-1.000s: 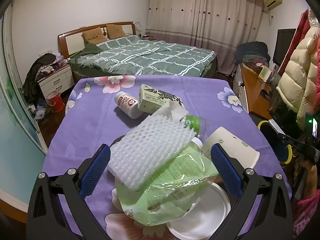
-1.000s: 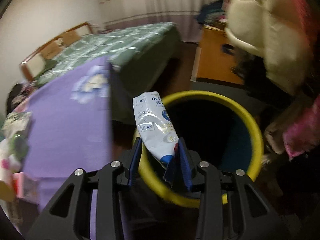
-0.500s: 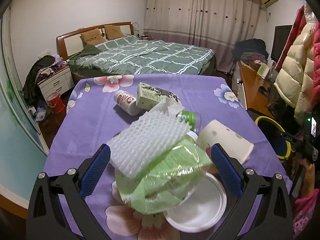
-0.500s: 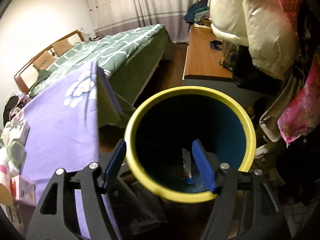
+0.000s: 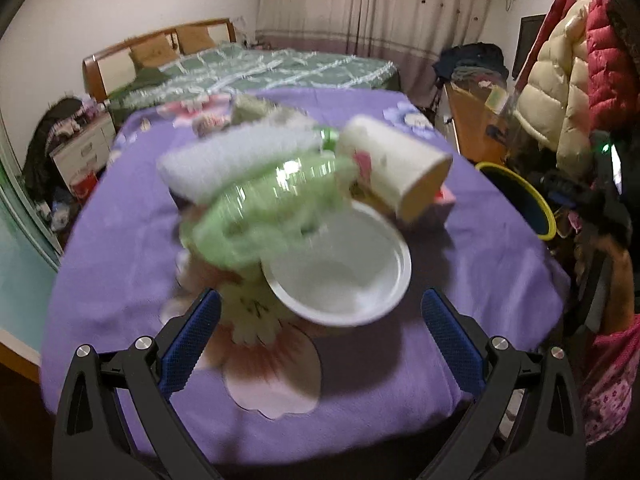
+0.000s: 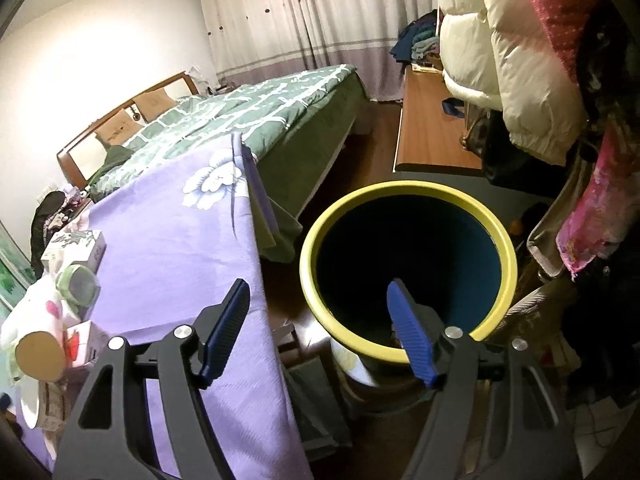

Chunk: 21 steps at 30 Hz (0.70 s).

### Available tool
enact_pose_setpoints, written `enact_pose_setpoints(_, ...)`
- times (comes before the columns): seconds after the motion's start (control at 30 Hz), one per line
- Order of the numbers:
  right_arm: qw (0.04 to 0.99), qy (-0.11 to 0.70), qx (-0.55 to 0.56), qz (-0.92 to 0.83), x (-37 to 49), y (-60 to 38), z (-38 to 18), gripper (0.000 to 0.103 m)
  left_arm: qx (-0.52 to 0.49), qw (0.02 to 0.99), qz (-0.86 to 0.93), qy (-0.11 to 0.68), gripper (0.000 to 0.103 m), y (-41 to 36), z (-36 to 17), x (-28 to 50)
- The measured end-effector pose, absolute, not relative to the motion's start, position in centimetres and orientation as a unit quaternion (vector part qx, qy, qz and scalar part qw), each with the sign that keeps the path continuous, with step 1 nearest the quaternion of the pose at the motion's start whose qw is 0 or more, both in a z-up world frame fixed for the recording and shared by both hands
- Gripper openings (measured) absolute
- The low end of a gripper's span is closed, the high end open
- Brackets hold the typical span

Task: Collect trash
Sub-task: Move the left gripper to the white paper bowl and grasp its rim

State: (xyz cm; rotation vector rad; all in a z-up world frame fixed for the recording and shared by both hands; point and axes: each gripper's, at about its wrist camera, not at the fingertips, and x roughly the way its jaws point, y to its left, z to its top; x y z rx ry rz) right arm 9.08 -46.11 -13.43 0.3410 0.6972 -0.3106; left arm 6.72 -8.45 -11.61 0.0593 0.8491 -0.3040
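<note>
A pile of trash lies on the purple flowered tablecloth (image 5: pixel 132 240): a white bowl (image 5: pixel 340 268), a green plastic wrapper (image 5: pixel 268 204), a white foam sheet (image 5: pixel 236 156) and a paper cup (image 5: pixel 396 164) on its side. My left gripper (image 5: pixel 320 340) is open and empty, just short of the bowl. The left wrist view is blurred. My right gripper (image 6: pixel 320 328) is open and empty above the near rim of the yellow-rimmed bin (image 6: pixel 508 248), which stands on the floor beside the table. The bin also shows in the left wrist view (image 5: pixel 536 208).
A bed with a green quilt (image 6: pixel 248 116) stands beyond the table. A wooden desk (image 6: pixel 428 132) and hanging coats (image 6: pixel 516 64) are right of the bin. A carton (image 6: pixel 76 248) and the paper cup (image 6: pixel 40 344) lie at the table's left.
My right gripper opened and the blue-and-white packet dropped into the bin. My left gripper drew back from the pile, so the bowl now lies ahead of its fingers.
</note>
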Motion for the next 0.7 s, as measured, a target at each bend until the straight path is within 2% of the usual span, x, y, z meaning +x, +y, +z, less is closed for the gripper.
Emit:
enact_pose_setpoints(0.57, 0.916, 0.332, 0.176, -0.141, 7.7, -46.1, -13.2, 0.071, 0.066, 0.901, -0.133, 0.409, 0.096, -11.7, -15.1, 9.7)
enact_pose_setpoints(0.7, 0.914, 0.335, 0.180, -0.141, 7.7, -46.1, -13.5, 0.071, 0.063, 0.899, -0.131, 0.413, 0.086, -11.9, -15.3, 10.6)
